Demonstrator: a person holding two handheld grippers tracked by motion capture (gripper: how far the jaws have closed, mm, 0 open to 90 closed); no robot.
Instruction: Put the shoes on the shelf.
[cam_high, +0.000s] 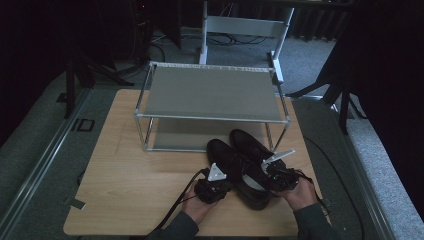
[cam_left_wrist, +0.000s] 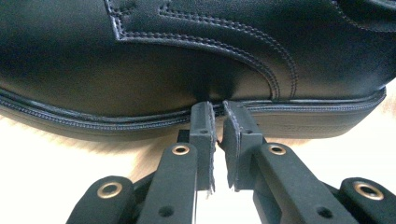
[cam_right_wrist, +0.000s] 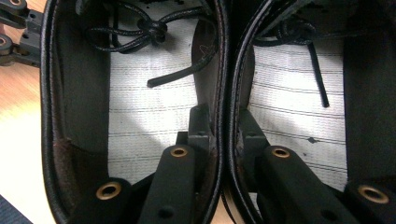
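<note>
A pair of black leather lace-up shoes stands side by side on the wooden table (cam_high: 130, 185), the left shoe (cam_high: 225, 152) touching the right shoe (cam_high: 248, 141). In the right gripper view my right gripper (cam_right_wrist: 224, 119) is shut on the two touching inner collars, one jaw inside the left shoe (cam_right_wrist: 149, 107) and one inside the right shoe (cam_right_wrist: 294, 93). My right gripper (cam_high: 264, 175) sits over the heels. My left gripper (cam_left_wrist: 218, 114) is shut, its tips against the sole edge of the left shoe (cam_left_wrist: 163, 60). It lies just left of the pair (cam_high: 224, 183).
A two-tier metal shoe rack (cam_high: 210, 92) with grey shelves stands at the back of the table, right behind the shoes' toes. Bare wood lies to the left. Cables trail from both grippers over the front edge. Grey floor and dark stands surround the table.
</note>
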